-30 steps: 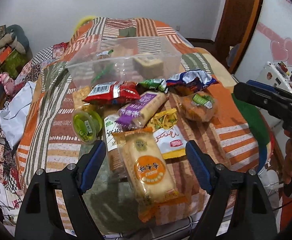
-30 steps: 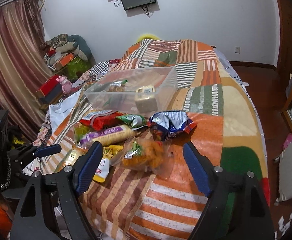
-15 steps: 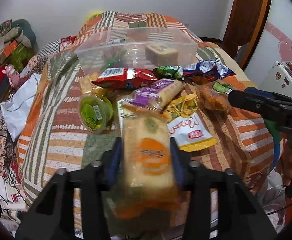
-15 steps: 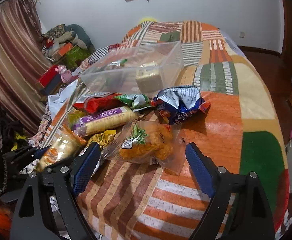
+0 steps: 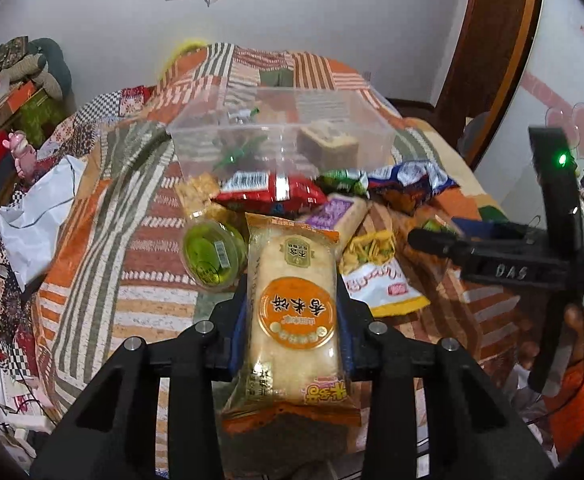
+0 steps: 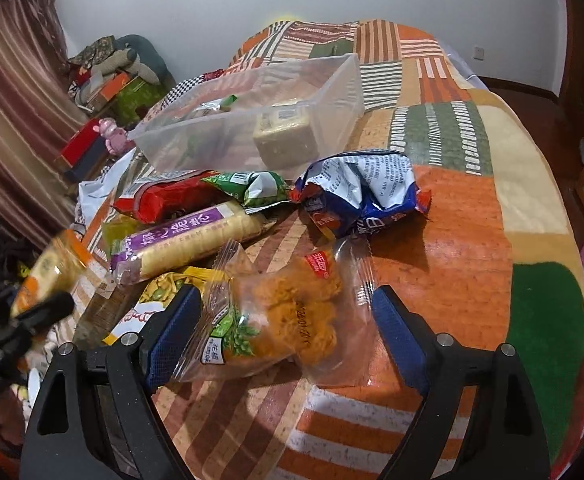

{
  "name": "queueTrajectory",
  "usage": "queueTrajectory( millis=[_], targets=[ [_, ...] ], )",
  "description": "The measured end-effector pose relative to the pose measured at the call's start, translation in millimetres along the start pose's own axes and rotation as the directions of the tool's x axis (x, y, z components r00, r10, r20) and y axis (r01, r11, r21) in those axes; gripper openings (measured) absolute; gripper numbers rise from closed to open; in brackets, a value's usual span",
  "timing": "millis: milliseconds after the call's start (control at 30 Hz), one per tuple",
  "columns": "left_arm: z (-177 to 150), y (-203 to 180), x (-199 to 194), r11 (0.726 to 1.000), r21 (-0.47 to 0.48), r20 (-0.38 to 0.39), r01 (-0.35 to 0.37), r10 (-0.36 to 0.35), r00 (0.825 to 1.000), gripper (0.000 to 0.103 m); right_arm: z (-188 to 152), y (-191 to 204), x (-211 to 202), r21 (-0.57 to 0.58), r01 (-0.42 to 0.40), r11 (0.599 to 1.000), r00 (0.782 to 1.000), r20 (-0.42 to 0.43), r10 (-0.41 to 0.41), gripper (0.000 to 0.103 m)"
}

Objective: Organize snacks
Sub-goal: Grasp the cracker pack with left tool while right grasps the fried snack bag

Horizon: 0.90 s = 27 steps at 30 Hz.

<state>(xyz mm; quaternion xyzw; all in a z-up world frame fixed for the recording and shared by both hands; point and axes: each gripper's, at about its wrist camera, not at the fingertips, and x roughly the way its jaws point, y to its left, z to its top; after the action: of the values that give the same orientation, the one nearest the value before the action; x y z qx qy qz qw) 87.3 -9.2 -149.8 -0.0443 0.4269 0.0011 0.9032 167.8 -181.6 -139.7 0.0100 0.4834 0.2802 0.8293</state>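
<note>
Left gripper (image 5: 292,312): jaws closed on the rice cake pack (image 5: 294,312), pads pressed against both long sides; the pack stood lifted clear of the blanket (image 5: 132,264), its orange round label facing the camera.
Right gripper (image 6: 286,328): jaws had just been opening and stood wide, one blue pad on each side of the clear bag (image 6: 288,312) of orange fried snacks, not pressing it; the bag lay flat on the blanket (image 6: 464,248).
Green cup (image 5: 212,254): just left of the held pack, lying on the blanket, lid tilted toward the camera.
Yellow-white bag (image 5: 376,272): right of the held pack, flat on the blanket, partly under the purple pack (image 6: 188,244).
Purple pack: a long roll of pale crackers, lying slantwise beyond the clear bag.
Red bag (image 6: 164,200): behind the purple pack, barcode side up.
Green bag (image 6: 252,188): small, touching the red bag's right end.
Blue bag (image 6: 364,196): crumpled, right of the green bag, near the bin's (image 6: 332,96) front corner.
Bin: clear plastic, farthest of the snack things, upright on the blanket; it held a pale square packet (image 6: 286,132) at the right end and a green-tipped wrapper (image 6: 222,104) toward the left.
Person: a hand (image 5: 576,320) and orange sleeve (image 5: 576,384) at the right edge of the left view, holding the right gripper.
</note>
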Motion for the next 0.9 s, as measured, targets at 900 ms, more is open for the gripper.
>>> queueTrajectory(
  millis=[900],
  targets=[
    [43.0,22.7,-9.1,0.998,-0.055,0.106,0.040,-0.034,0.994,0.036,11.2,16.5,-27.5,-0.069,-0.030,0.997,0.998,0.060,0.034,0.053]
  ],
)
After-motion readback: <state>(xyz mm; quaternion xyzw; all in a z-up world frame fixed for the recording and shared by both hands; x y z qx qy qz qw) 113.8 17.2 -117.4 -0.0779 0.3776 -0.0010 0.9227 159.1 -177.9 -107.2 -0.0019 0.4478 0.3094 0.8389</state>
